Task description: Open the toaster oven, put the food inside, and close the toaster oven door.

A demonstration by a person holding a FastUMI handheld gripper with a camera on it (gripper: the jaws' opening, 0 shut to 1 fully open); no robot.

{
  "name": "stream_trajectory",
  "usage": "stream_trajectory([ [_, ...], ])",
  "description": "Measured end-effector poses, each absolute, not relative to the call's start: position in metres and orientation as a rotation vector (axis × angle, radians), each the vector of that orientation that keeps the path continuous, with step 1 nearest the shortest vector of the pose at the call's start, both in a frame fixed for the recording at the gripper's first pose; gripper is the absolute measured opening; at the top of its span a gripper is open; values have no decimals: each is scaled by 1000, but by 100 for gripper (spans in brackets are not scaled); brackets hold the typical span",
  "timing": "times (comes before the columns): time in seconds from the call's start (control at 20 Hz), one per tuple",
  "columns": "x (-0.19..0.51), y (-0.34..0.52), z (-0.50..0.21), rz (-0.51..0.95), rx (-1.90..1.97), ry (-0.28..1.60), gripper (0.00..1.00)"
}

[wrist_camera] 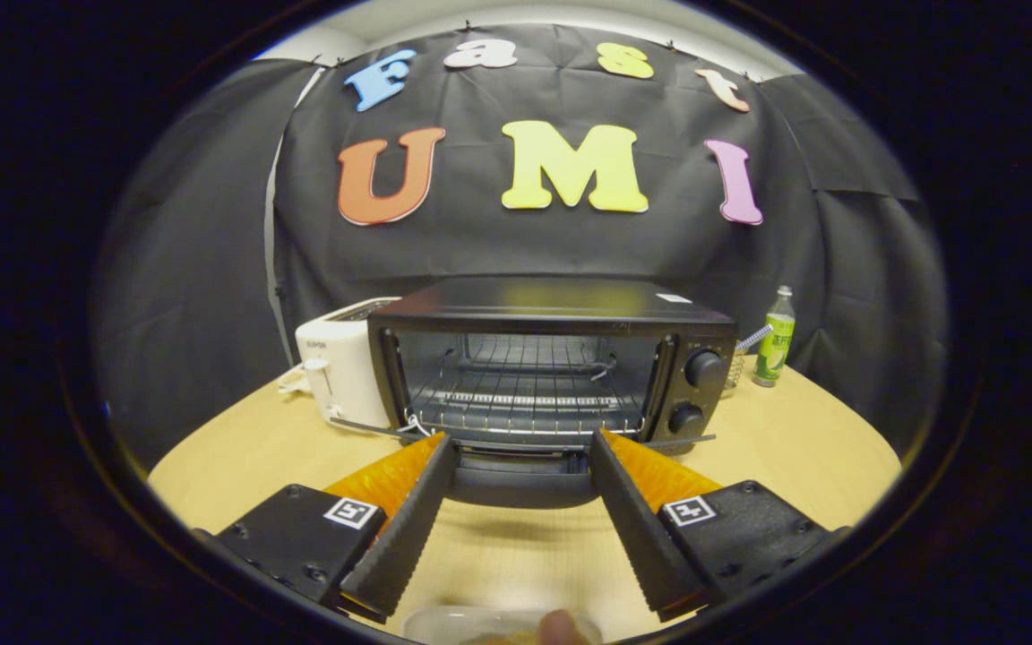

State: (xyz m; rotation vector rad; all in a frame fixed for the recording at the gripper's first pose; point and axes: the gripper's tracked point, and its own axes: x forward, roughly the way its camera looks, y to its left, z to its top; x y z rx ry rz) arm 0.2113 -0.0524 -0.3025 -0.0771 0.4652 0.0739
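A: Item one, gripper view?
B: Toaster oven (552, 367), black, on the wooden bench (803, 448); door (520, 470) folded down flat toward us, wire rack bare inside.
A: Gripper?
B: Gripper (520, 443) spread wide, holding nothing; fingertips just at the lowered door's front edge, one to each side.
A: Food?
B: A clear container (503, 624) at the near bench edge, behind the fingers; contents too blurred to tell.
A: Sundries?
B: White toaster (341, 363) left of the oven, green bottle (778, 348) right.
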Motion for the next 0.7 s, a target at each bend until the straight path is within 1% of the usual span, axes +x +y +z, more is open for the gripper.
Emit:
stream_trajectory([
  [0.3, 183, -57, -337, 98, -12, 603, 97],
  [0.7, 176, -60, -351, 93, -9, 690, 94],
])
